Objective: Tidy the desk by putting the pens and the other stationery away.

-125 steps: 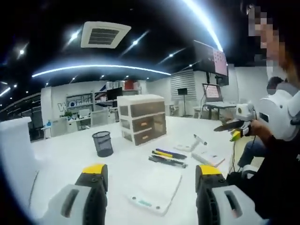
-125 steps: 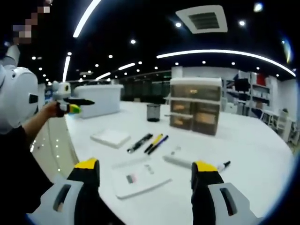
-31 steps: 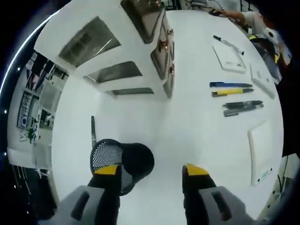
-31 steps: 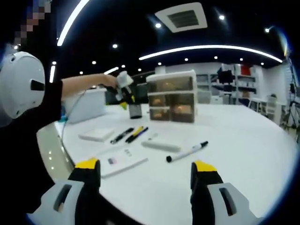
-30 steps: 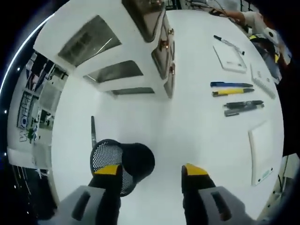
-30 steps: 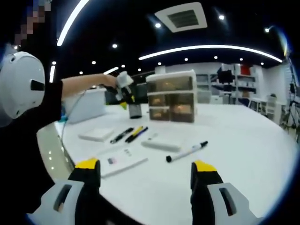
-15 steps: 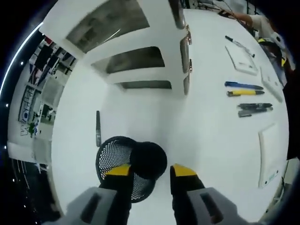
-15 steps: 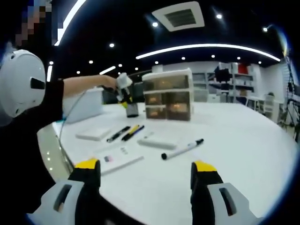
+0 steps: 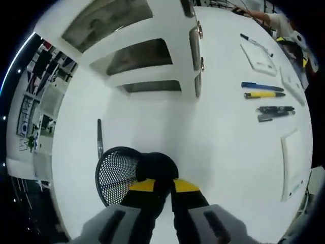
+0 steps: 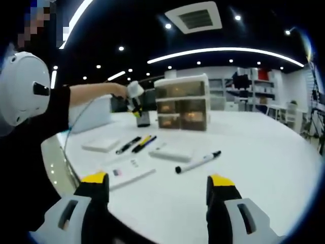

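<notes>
A black mesh pen cup [image 9: 118, 172] stands on the white desk [image 9: 213, 147], and my left gripper [image 9: 165, 185] is shut on its near rim from above. To the right lie a blue pen [image 9: 263, 87], a yellow pen [image 9: 264, 95] and two black pens [image 9: 277, 109]. A black marker [image 9: 252, 40] lies farther off. In the right gripper view, my right gripper [image 10: 158, 184] hangs open over the desk edge with nothing between its fingers. The marker [image 10: 198, 161] lies ahead of it. The left gripper [image 10: 136, 104] and cup [image 10: 143, 120] show far off.
A white drawer unit [image 9: 152, 56] stands just beyond the cup, with a thin dark pen [image 9: 99, 138] beside it. A white scale [image 9: 293, 162] and a white pad [image 9: 259, 53] lie on the desk. A person's sleeve [image 10: 30, 132] is at the left.
My left gripper has come down onto the mesh cup and its jaws have gone from wide open to shut on the rim. The right gripper has stayed open and nearly still.
</notes>
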Demonstrator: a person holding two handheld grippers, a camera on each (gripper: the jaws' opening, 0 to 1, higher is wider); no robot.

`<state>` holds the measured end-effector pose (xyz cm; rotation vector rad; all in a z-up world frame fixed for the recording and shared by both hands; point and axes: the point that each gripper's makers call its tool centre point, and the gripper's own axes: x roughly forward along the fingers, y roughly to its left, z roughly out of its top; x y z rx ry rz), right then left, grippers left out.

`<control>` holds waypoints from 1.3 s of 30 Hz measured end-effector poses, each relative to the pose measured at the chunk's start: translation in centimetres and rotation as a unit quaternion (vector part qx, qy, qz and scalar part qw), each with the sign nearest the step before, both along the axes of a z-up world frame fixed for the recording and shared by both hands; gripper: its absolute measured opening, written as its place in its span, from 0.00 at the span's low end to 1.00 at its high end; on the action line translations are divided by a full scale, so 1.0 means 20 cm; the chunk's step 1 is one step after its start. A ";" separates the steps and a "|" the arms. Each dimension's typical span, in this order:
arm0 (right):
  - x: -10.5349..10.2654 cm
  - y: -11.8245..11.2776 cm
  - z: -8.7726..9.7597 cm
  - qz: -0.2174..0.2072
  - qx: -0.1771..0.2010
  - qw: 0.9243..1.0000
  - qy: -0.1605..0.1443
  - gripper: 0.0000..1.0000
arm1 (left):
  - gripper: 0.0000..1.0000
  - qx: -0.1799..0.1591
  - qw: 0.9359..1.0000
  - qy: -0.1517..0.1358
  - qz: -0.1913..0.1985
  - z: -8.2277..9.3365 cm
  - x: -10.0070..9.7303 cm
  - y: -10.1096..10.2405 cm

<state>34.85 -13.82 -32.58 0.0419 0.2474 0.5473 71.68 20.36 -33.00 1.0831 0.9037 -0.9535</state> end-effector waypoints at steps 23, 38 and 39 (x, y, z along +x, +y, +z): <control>0.00 0.06 0.02 0.019 0.003 1.000 -0.005 0.74 | 0.04 -0.026 0.999 -0.007 0.048 0.13 -0.09 0.13; -0.03 0.17 0.04 0.055 0.005 0.998 -0.013 0.74 | 0.04 -0.028 0.994 0.008 0.103 0.13 -0.32 0.45; -0.03 0.17 0.04 0.057 0.006 0.998 -0.013 0.74 | 0.04 -0.028 0.994 0.010 0.107 0.12 -0.34 0.47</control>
